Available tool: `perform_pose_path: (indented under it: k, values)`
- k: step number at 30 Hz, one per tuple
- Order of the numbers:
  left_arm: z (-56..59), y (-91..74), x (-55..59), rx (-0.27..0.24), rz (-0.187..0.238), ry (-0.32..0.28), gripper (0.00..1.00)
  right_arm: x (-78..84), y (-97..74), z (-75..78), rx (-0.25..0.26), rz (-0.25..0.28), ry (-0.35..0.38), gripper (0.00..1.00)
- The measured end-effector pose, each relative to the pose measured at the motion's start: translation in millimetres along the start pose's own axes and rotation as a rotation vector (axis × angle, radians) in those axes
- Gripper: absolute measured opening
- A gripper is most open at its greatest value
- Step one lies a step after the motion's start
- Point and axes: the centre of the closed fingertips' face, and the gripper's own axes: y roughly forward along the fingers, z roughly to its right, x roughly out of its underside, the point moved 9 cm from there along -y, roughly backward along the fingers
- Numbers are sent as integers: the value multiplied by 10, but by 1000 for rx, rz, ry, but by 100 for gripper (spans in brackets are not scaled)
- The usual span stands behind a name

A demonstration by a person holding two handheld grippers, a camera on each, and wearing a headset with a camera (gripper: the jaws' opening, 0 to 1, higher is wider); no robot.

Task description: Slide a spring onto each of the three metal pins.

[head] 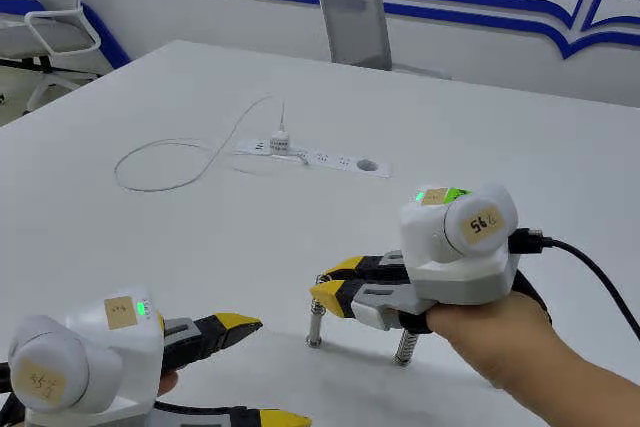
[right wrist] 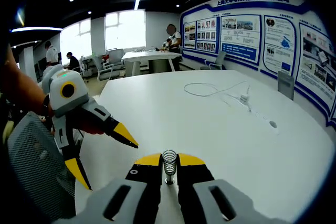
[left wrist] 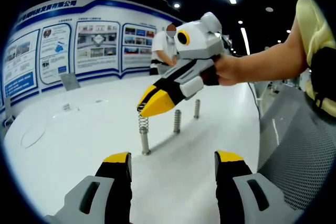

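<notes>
Three metal pins stand in a row on the white table [head: 200, 247]. My right gripper [head: 322, 285] [right wrist: 169, 160] is shut on a spring [right wrist: 169, 162] [left wrist: 143, 121] that sits over the top of the nearest pin [left wrist: 144, 144] [head: 316, 332]. The lower part of that pin is bare. The other two pins [left wrist: 177, 121] [left wrist: 197, 108] each carry a spring down their length; one of these [head: 405, 347] shows under the right hand. My left gripper [head: 262, 367] [left wrist: 173, 157] [right wrist: 105, 158] is open and holds nothing, a little left of the pins.
A white power strip [head: 310, 158] with a looped white cable [head: 165, 162] lies mid-table. Grey chairs [head: 355, 22] stand at the far edge, below the wall posters. The right gripper's black cord [head: 590, 267] trails off to the right. People stand in the background [right wrist: 170, 38].
</notes>
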Motion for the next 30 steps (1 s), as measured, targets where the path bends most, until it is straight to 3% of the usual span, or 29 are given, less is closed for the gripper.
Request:
perform_pose_path:
  k: [30]
  values:
    - [-25,24,16,-4,-2,-13,67,247,228,-42,-3,-102,4,12]
